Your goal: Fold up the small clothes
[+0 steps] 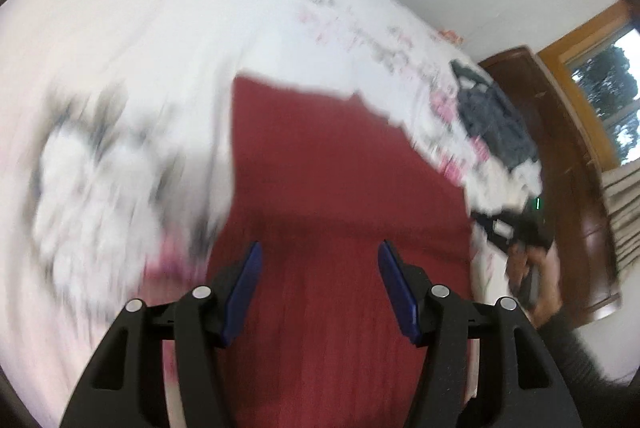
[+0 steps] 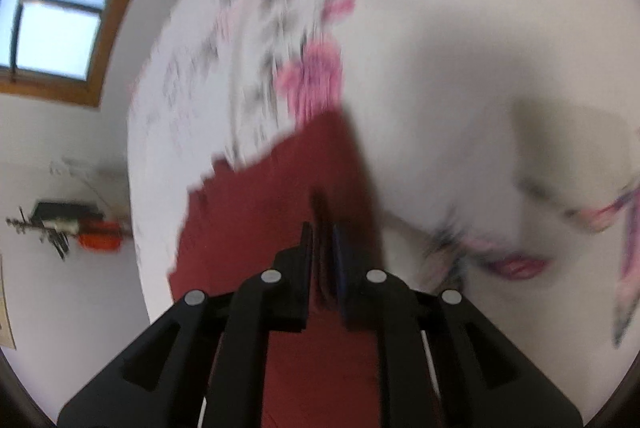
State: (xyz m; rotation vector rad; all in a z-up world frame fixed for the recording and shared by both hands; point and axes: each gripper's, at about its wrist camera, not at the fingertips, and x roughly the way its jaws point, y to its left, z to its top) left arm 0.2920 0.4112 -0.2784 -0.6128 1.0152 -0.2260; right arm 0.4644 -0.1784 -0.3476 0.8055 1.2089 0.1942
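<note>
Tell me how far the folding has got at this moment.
Early to mid. Done: the red garment lies spread on the floral bedsheet; motion blur hides any earlier folds. In hand: the right gripper has its jaws shut on red cloth, while the left gripper hovers open over it. Left: finishing this piece, and a dark grey garment waits by the bed's edge.

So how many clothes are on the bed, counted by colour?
Red: 1, the red cloth, pinched by the right gripper; the left gripper is open above it.
Dark blue-grey: 1, the dark garment.
White: 1, the white bundle, too blurred to separate.
Total: 3
</note>
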